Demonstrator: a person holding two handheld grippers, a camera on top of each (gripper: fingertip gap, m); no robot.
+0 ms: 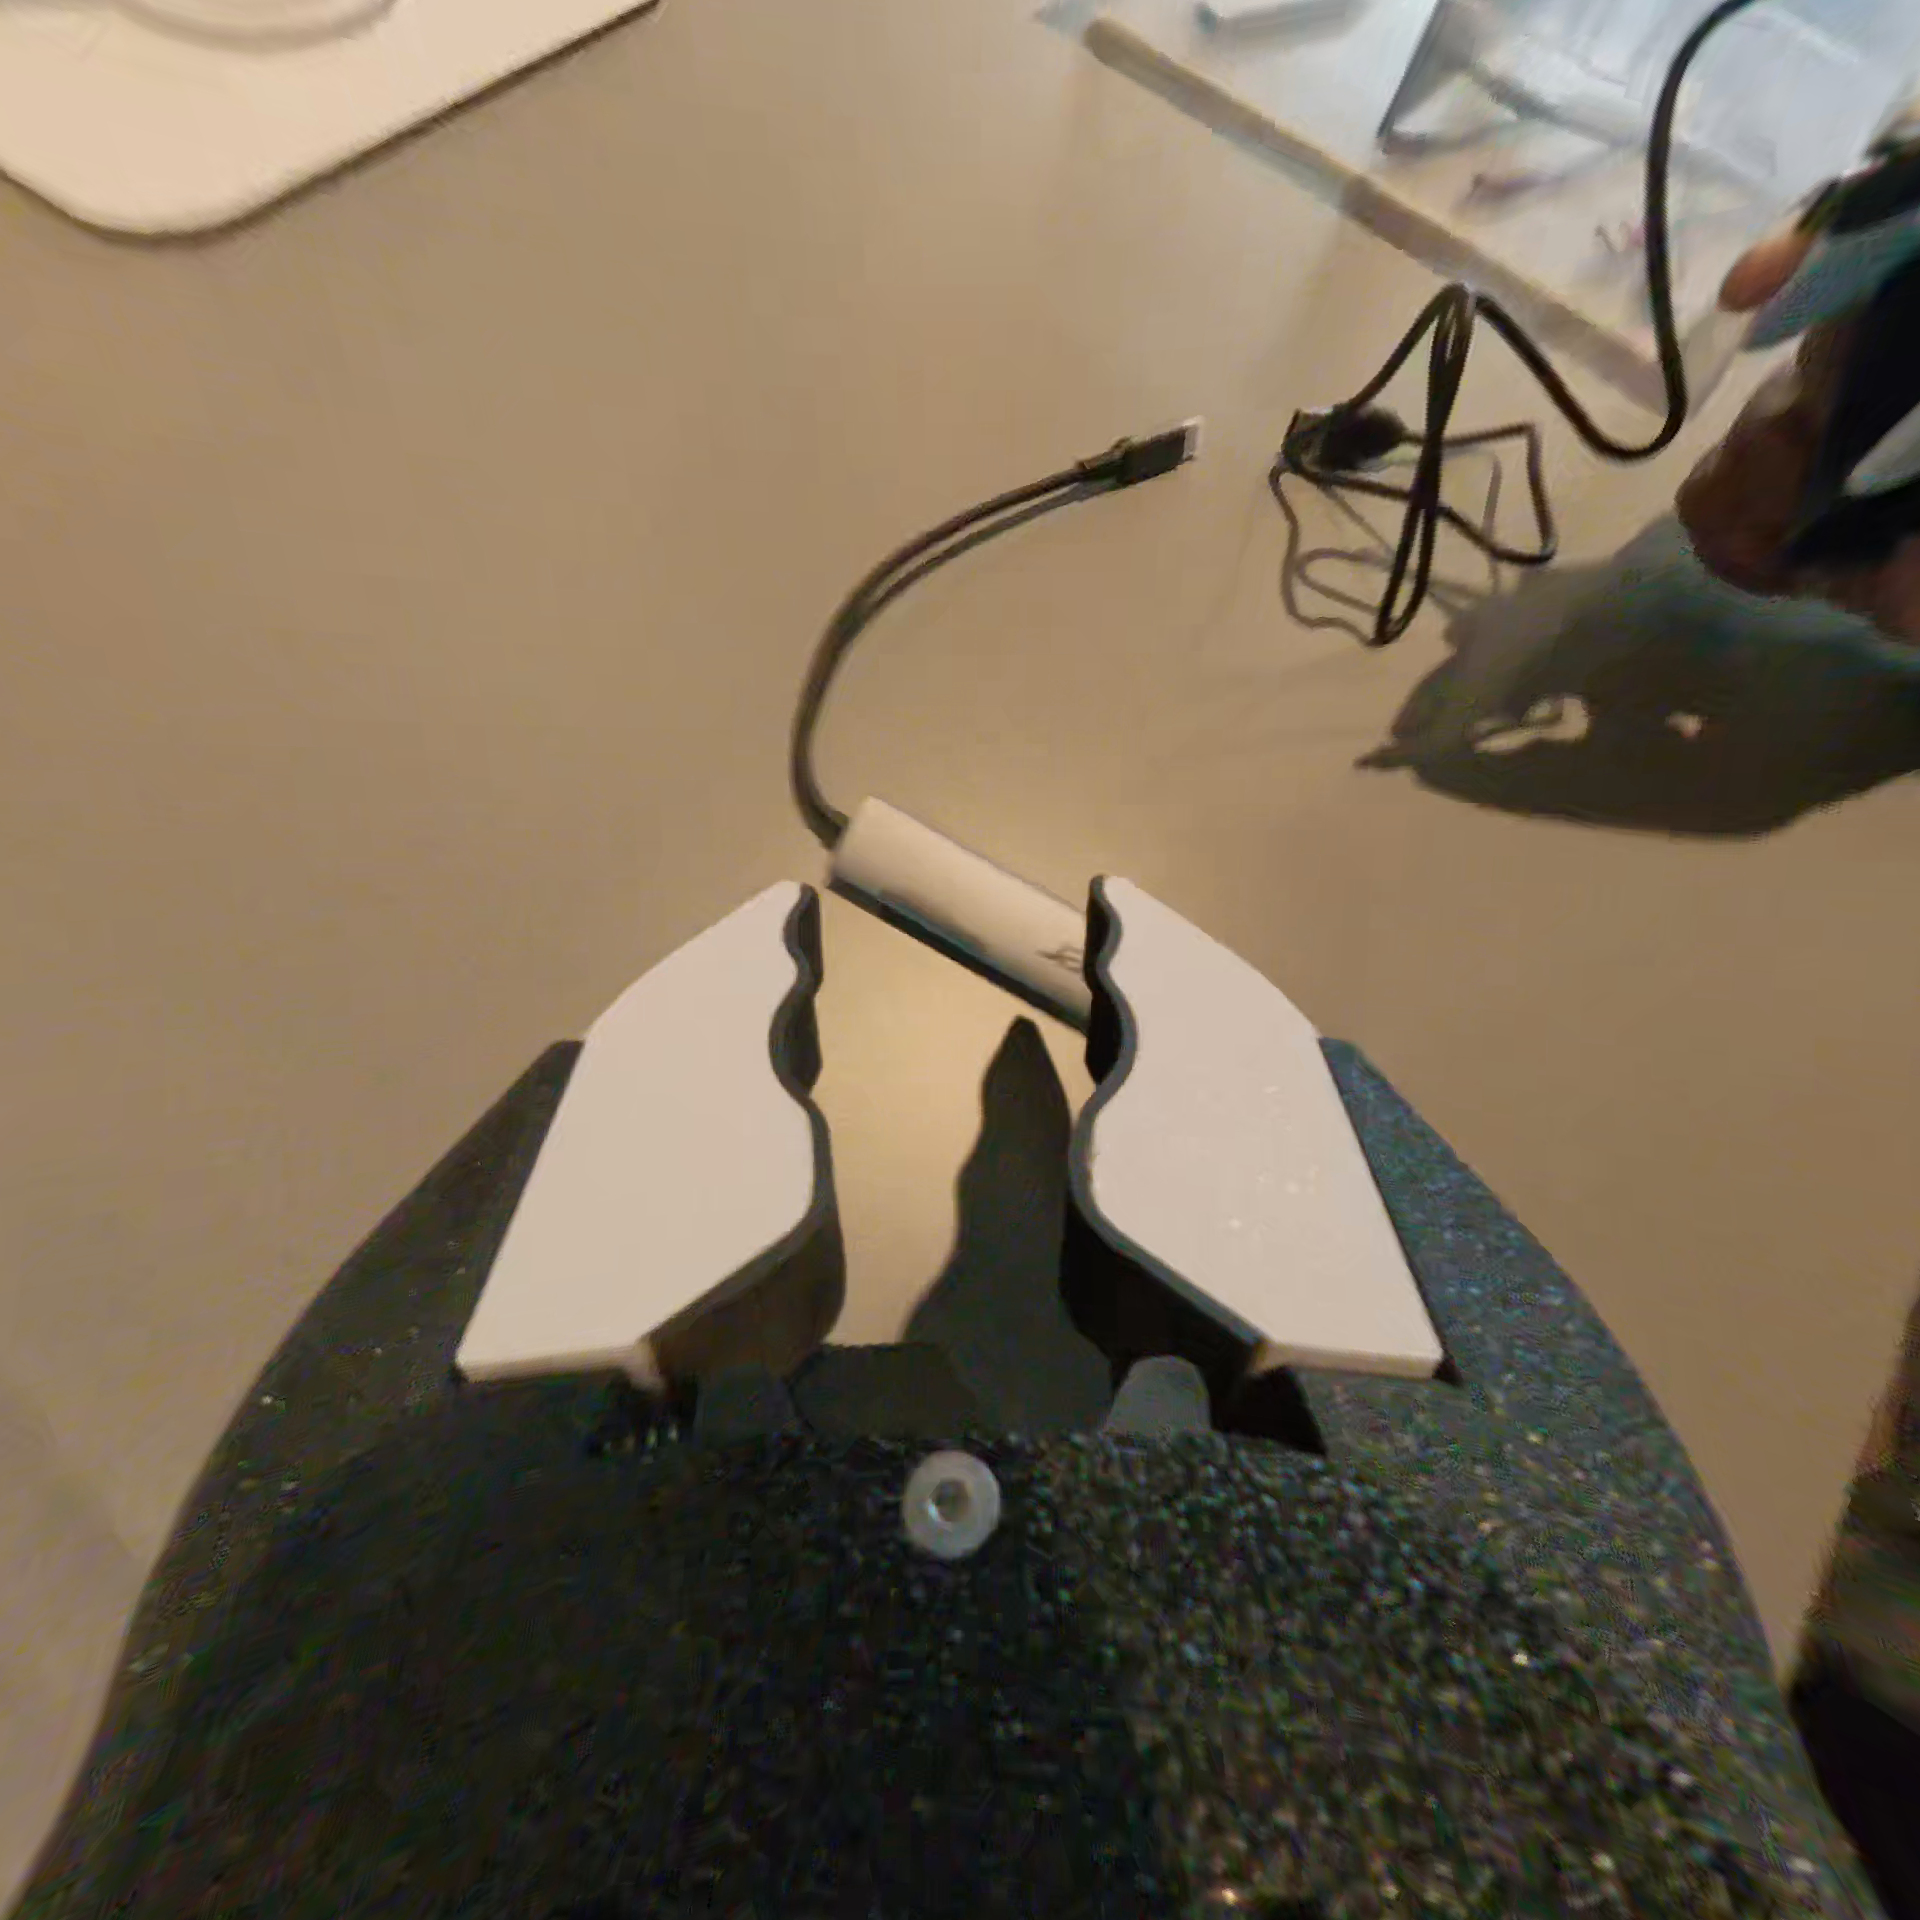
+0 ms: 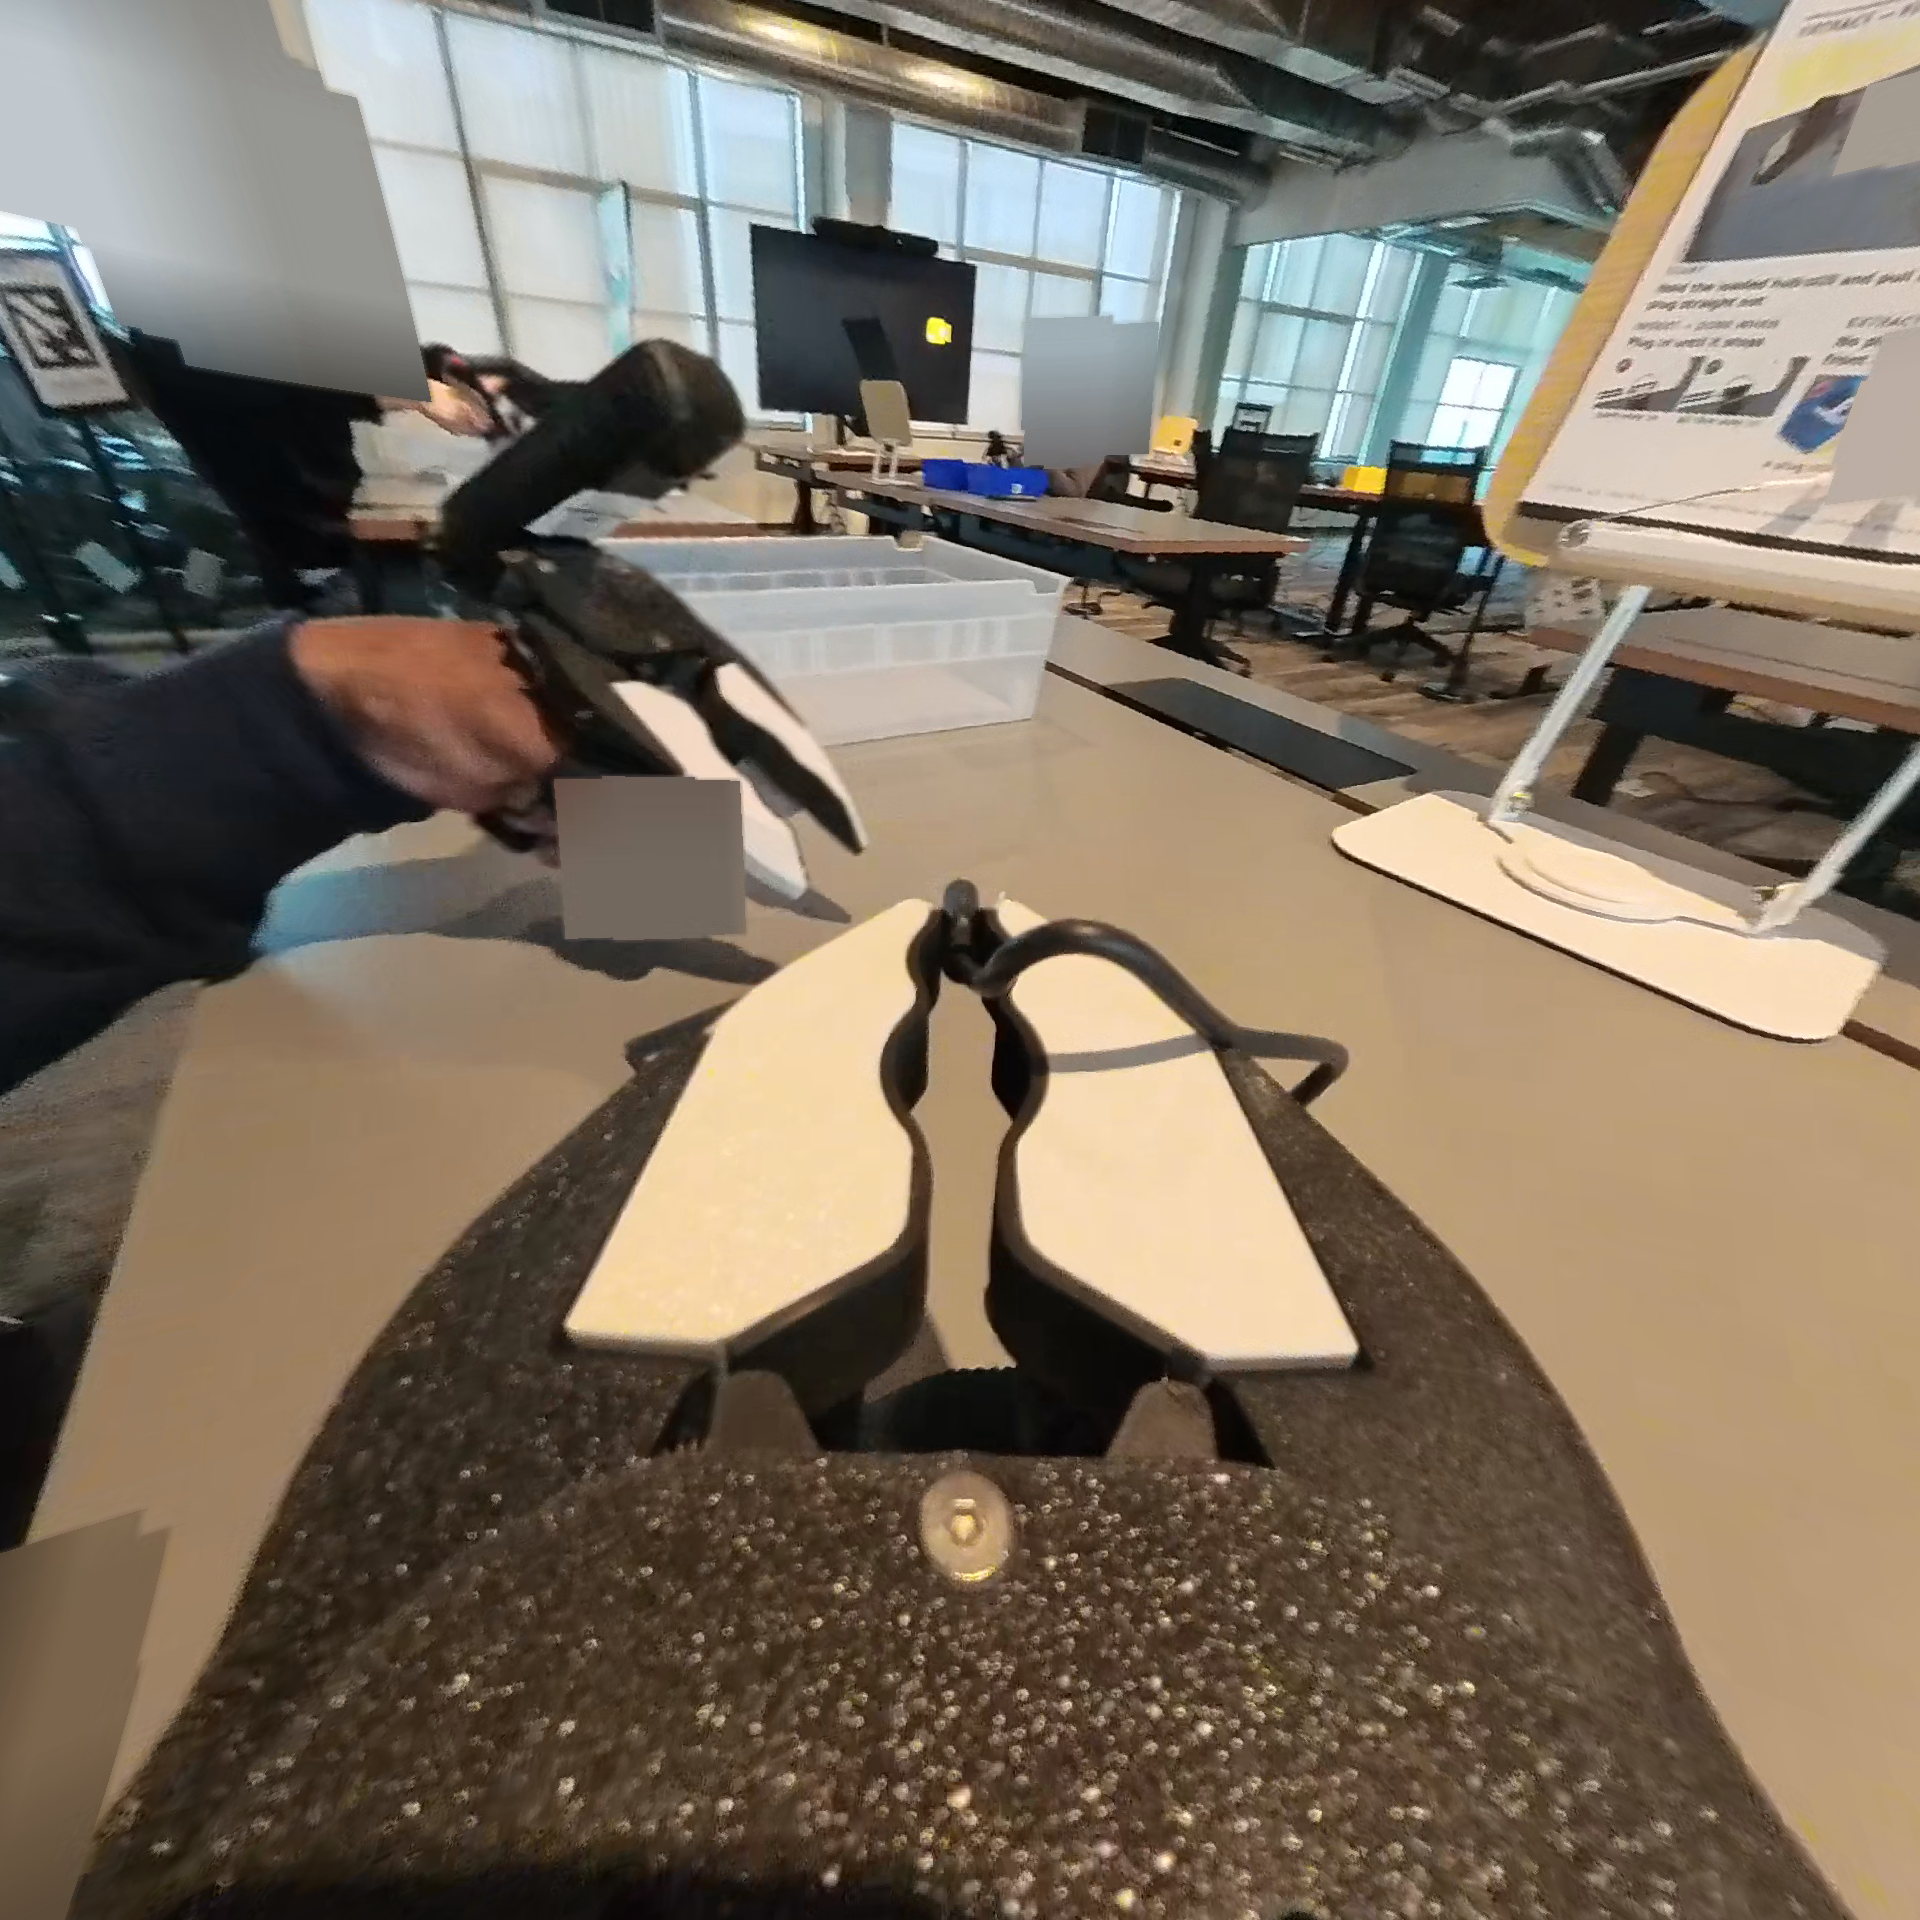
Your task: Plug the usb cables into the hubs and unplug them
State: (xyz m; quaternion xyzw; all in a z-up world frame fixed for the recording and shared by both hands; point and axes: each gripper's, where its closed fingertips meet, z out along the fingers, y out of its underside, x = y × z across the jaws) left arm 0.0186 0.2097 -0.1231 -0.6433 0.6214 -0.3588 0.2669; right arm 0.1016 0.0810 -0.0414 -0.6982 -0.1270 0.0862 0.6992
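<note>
Black speckled housing fills the near half of both wrist views. On the left side, the left tool [image 1: 951, 904] has its white fingers [image 1: 686, 1132] spread apart, low over the beige counter [image 1: 416, 623]. A small white hub [image 1: 961, 894] lies slanted just beyond the tips; its right end is hidden behind the right finger, so I cannot tell whether it touches. Faint marking on the hub is too blurred to make out. The hub's short black lead [image 1: 883, 613] curves away to a plug [image 1: 1153, 449] lying free on the counter, joined to nothing.

Farther right, a loose black usb cable [image 1: 1423, 457] lies tangled in loops, one strand rising toward a blurred hand at the frame's right edge, which is cut off.

In the right wrist view, the right tool [image 2: 961, 920] has its fingers pressed nearly together, pinching the dark end of the cable [image 2: 1132, 966] at the very tips. The connector itself is mostly hidden between them. The cord arches back over the right finger and drops out of sight.

To the left, a sleeved hand [image 2: 416, 717] holds the other tool [image 2: 800, 831] tilted down at the counter. A clear plastic bin [image 2: 894, 634] sits behind. At right, a white stand [image 2: 1621, 914] carries an instruction sheet [image 2: 1745, 312], cut off by the frame
</note>
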